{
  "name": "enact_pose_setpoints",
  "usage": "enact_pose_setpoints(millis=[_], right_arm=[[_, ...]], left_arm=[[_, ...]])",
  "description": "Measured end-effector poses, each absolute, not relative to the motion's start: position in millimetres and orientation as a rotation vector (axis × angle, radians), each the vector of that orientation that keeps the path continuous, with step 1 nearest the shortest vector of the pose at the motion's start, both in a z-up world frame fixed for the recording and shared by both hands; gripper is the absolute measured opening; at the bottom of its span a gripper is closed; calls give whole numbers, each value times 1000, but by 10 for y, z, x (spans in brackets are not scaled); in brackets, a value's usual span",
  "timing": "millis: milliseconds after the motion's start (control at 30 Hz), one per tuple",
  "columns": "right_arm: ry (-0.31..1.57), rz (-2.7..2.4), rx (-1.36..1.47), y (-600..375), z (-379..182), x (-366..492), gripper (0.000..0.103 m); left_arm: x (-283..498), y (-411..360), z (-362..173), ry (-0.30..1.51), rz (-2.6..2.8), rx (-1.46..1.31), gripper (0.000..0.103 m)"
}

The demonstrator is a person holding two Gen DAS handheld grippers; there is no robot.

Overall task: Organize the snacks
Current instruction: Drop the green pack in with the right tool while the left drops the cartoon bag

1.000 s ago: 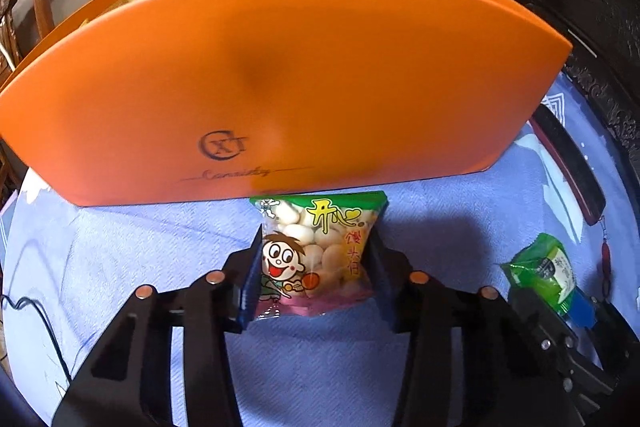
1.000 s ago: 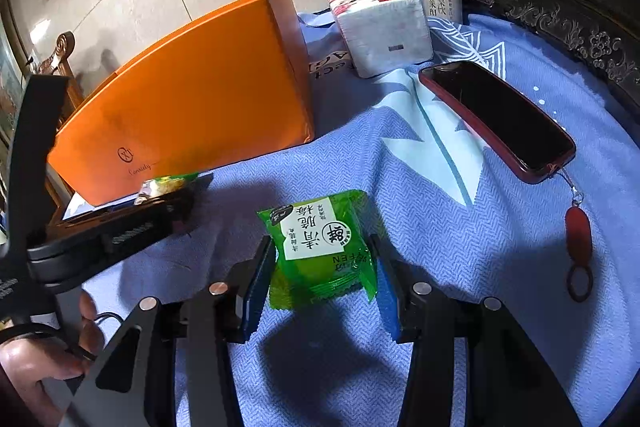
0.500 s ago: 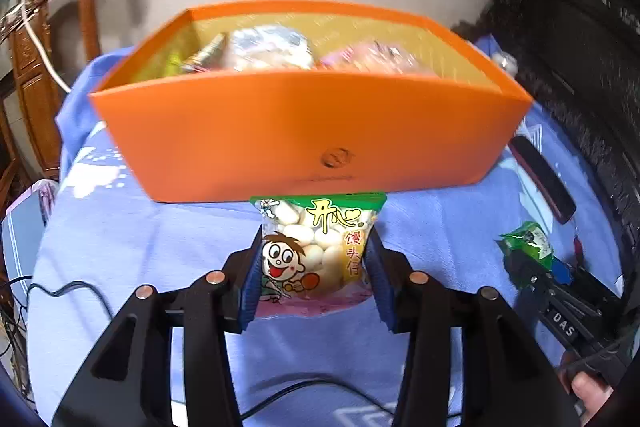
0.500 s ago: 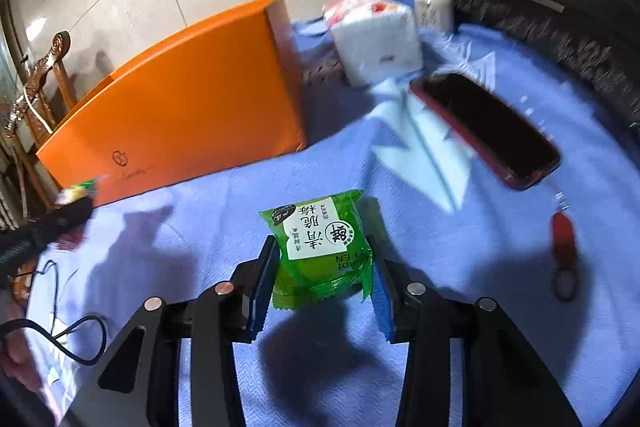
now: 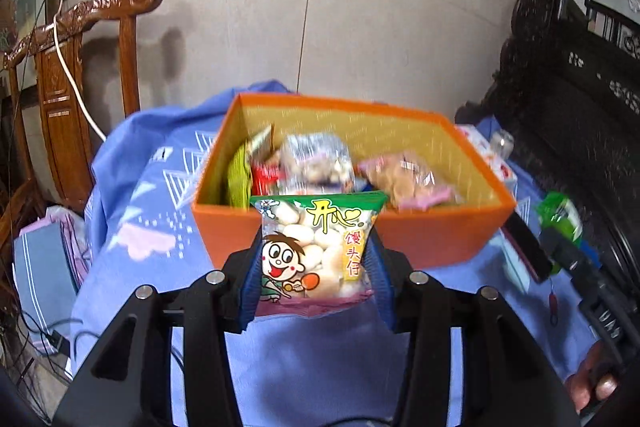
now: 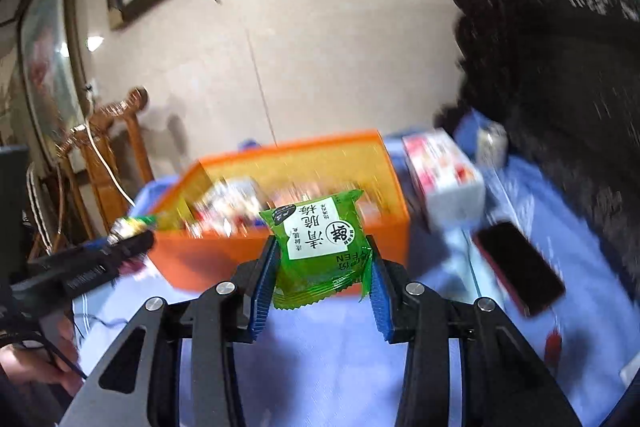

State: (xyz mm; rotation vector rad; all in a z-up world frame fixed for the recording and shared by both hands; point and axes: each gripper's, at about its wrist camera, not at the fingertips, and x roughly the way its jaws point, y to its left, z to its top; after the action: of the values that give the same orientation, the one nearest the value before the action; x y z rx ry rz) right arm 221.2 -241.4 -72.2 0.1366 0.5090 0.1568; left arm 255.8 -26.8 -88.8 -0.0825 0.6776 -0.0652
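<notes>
My left gripper (image 5: 316, 255) is shut on a snack bag (image 5: 320, 223) printed with a cartoon boy and holds it in the air just in front of the open orange box (image 5: 420, 239). Several wrapped snacks (image 5: 316, 163) lie inside the box. My right gripper (image 6: 321, 251) is shut on a green packet (image 6: 316, 227), lifted off the blue cloth near the box's (image 6: 188, 259) front wall. In the left wrist view the green packet (image 5: 558, 215) shows at the right. In the right wrist view the left gripper's bag (image 6: 128, 225) shows at the left.
A tissue pack (image 6: 444, 175) and a can (image 6: 492, 143) stand right of the box. A dark phone (image 6: 520, 267) in a red case lies on the blue cloth (image 5: 320, 367). A carved wooden chair (image 5: 72, 87) stands at the left, dark carved furniture at the right.
Both grippers have risen with their packets. The box's inside with its snacks has come into view. The green packet has left the cloth.
</notes>
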Motion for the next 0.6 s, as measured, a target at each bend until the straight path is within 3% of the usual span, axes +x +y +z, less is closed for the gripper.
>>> enact_pose_setpoints(millis=[167, 533, 567, 600], right_arm=[[479, 184, 102, -2288, -404, 2671, 42], [566, 178, 77, -2014, -496, 3534, 45], [584, 182, 74, -1985, -515, 3583, 49], [593, 177, 69, -1967, -529, 3596, 57]], left_arm=[[2877, -250, -670, 638, -46, -61, 46], [3483, -202, -606, 631, -6, -24, 47], [3538, -206, -621, 640, 2, -13, 55], [3573, -211, -630, 650, 10, 1, 88]])
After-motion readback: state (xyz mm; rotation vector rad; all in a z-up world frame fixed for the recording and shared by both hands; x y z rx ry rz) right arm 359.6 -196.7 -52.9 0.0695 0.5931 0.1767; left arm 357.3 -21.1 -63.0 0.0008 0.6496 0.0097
